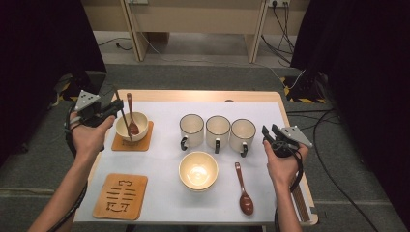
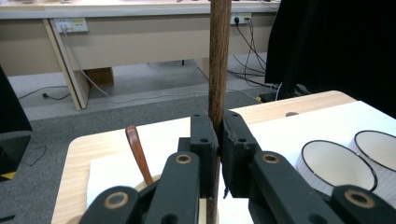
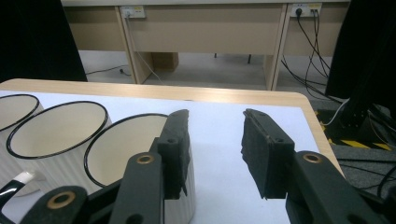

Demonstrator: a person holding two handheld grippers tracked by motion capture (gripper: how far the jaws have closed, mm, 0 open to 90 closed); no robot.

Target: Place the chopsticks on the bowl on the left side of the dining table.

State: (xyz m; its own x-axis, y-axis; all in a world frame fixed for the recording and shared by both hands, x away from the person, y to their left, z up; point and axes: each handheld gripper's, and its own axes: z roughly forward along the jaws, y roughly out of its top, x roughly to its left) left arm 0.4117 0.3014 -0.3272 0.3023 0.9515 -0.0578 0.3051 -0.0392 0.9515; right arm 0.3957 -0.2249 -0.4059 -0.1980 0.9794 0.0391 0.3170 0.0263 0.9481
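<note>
Presently, left gripper (image 1: 116,107) clamps a dark stick (image 2: 218,65), its tip in the bowl (image 1: 131,126) near the table's (image 1: 159,169) far left corner; right gripper (image 3: 212,140) gapes, empty.

An office-like lab: bare desks (image 1: 193,19), wall sockets (image 3: 132,11), trailing cables (image 1: 283,24), grey carpet (image 1: 193,77).

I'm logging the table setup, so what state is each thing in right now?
left gripper: shut on wooden stick
wooden stick: upright, gripped
right gripper: open, holding nothing
far bowl: on coaster, spoon inside
near bowl: empty
three mugs: upright, empty
loose spoon: lying flat
</note>
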